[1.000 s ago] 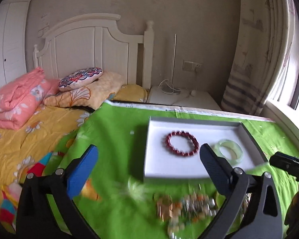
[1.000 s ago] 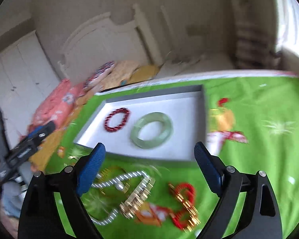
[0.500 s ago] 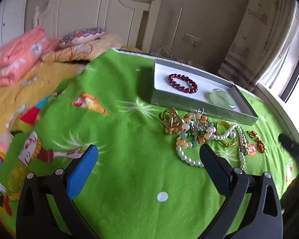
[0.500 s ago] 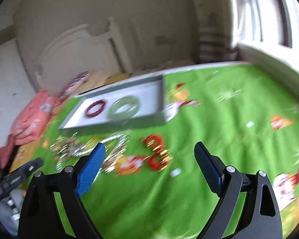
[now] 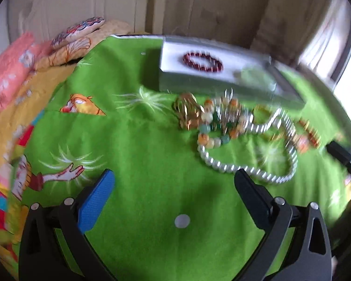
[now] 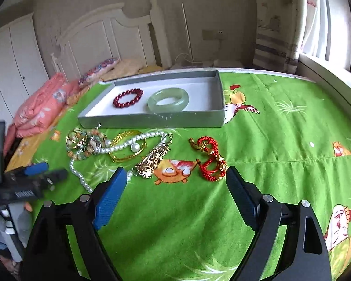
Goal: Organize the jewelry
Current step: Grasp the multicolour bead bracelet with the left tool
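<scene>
- Right gripper [image 6: 173, 187]: jaws spread wide with nothing between them; they have just been closing slightly. It hangs over bare green bed cover [image 6: 280, 140], just short of the loose jewelry.
- Left gripper [image 5: 174, 188]: jaws spread, empty, aimed at the cover near the pearl necklace [image 5: 245, 171]. This view is motion-blurred, so fine detail there is unreliable.
- Grey tray [image 6: 152, 119]: 2 pieces already lie inside, a dark red bead bracelet [image 6: 128, 97] and a pale green bangle [image 6: 168, 99], side by side and not touching.
- Loose pieces lie on the cover in front of the tray: the pearl necklace, a gold bangle [image 6: 126, 147], a mixed bead strand [image 6: 86, 145], a gold filigree piece [image 6: 155, 158] and red cord bracelets [image 6: 209, 160].
- Risk 1, tangling: the pearl necklace runs across the gold bangle and into the bead strand. Lifting any 1 of these is likely to drag the others along or drop them mid-carry.
- Risk 2, weak pinch: strands and thin bands lie flat on soft fabric. The pads may close on cloth along with the piece, or slide off round beads.
- Risk 3, gripper collision: the left gripper is visible at the left edge of the right wrist view, close to the pearl end. 2 grippers converging on the same cluster could strike each other.
- Risk 4, placement: the bangle fills the middle of the tray. A dropped piece could land on it; the free floor lies at the right end.
- Judged safest pick: the red cord bracelets, which lie apart from the tangle and nearest the right gripper.
</scene>
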### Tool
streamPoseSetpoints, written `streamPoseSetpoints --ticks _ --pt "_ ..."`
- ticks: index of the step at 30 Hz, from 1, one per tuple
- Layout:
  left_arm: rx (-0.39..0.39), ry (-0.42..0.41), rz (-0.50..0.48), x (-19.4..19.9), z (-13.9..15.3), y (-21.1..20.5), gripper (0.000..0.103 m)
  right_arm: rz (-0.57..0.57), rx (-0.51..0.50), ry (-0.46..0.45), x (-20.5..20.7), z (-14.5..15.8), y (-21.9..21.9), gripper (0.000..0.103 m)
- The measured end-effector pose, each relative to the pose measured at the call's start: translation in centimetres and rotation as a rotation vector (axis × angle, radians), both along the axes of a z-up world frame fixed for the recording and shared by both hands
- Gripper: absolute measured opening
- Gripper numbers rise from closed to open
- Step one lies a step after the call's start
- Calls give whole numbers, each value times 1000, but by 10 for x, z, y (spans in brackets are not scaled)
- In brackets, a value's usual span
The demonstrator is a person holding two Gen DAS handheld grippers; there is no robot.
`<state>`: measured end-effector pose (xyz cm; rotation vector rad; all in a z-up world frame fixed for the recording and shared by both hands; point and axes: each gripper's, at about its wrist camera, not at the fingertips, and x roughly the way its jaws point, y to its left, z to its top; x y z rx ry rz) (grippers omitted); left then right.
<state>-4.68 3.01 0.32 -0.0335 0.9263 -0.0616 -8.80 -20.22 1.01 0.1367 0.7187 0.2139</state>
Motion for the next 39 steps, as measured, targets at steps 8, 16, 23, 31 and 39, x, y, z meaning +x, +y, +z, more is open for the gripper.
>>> streamPoseSetpoints --ticks 8,16,23,31,39 --pt "-137 -12 27 2 9 21 73 0 78 4 2 -1 -11 84" --pt "-183 -48 -37 25 25 -3 60 -10 149 12 3 -2 -18 84" --pt "-118 -44 -27 42 8 -19 14 -6 175 9 2 -2 -20 84" --pt "-146 -229 -70 -22 38 3 9 -3 185 10 3 -2 -23 84" --pt "-187 -340 47 -54 63 69 9 14 195 12 4 -2 -22 84"
